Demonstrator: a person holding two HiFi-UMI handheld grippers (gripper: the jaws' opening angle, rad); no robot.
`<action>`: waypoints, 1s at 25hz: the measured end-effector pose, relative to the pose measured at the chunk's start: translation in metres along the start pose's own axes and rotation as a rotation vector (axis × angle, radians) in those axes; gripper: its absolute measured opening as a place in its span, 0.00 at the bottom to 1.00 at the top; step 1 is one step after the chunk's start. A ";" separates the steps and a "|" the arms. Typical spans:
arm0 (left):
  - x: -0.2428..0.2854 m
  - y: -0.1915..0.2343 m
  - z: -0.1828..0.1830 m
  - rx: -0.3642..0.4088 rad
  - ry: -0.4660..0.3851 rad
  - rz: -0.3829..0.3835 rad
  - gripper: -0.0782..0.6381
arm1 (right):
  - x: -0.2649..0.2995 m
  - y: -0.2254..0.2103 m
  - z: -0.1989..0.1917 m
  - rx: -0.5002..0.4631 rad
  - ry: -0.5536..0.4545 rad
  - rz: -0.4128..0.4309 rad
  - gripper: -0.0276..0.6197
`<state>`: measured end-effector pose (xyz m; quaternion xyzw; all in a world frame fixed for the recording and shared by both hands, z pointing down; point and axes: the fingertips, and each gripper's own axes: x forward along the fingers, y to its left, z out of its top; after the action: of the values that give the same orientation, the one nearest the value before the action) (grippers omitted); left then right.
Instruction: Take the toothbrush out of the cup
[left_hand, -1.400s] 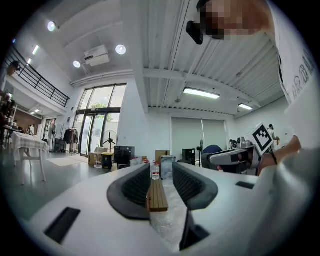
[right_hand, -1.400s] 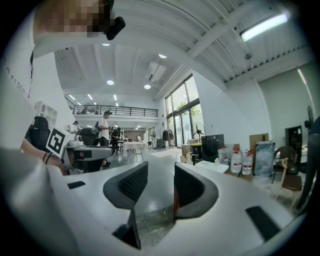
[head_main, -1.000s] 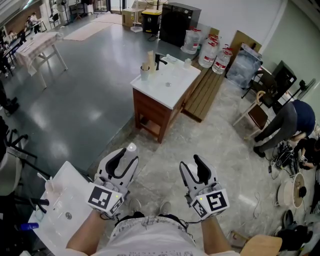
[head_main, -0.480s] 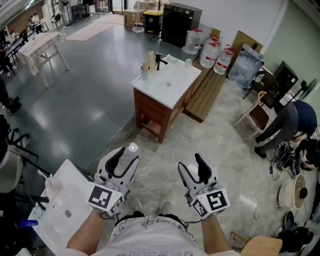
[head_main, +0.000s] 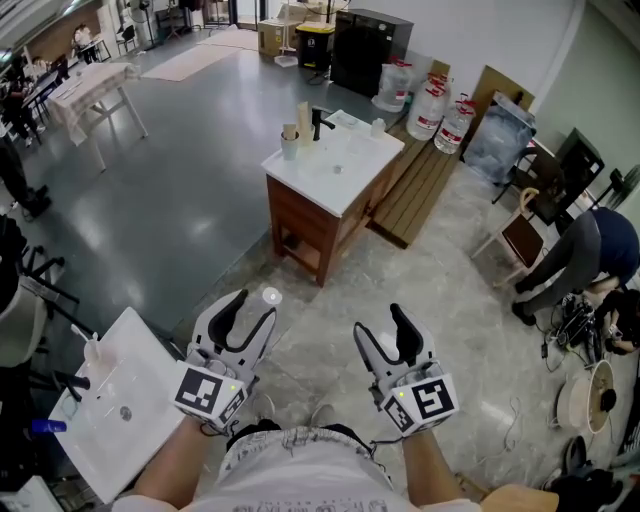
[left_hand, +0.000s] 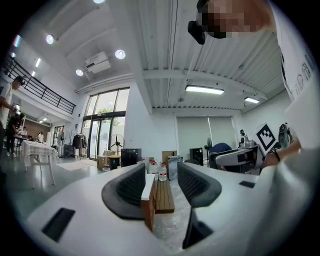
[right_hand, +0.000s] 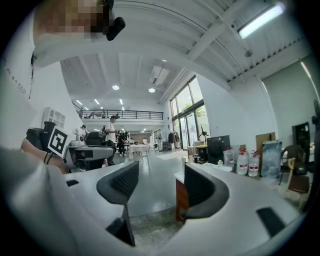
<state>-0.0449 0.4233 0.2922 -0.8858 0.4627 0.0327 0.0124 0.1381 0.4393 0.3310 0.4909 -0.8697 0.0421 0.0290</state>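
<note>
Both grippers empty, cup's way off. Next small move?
Probably step toward the washstand: the cup with the toothbrush stands on it, well beyond reach. Left gripper and right gripper have just been opening, nothing between their jaws.

Opened wider at the jaws on left gripper (head_main: 252, 308) and right gripper (head_main: 380, 322) alike, with nothing between; carried slightly forward past the white table (head_main: 140, 345) at lower left.
</note>
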 end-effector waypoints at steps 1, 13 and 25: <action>0.002 -0.005 0.001 0.004 -0.002 0.005 0.41 | -0.003 -0.004 0.000 0.000 -0.002 0.006 0.50; 0.036 -0.038 0.006 0.026 -0.018 0.052 0.41 | -0.024 -0.057 0.003 0.010 -0.014 0.037 0.50; 0.102 -0.011 -0.020 0.003 -0.017 0.055 0.41 | 0.019 -0.110 -0.012 0.003 0.024 0.033 0.50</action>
<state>0.0237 0.3449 0.3047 -0.8725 0.4868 0.0398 0.0165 0.2228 0.3673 0.3496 0.4759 -0.8773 0.0499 0.0378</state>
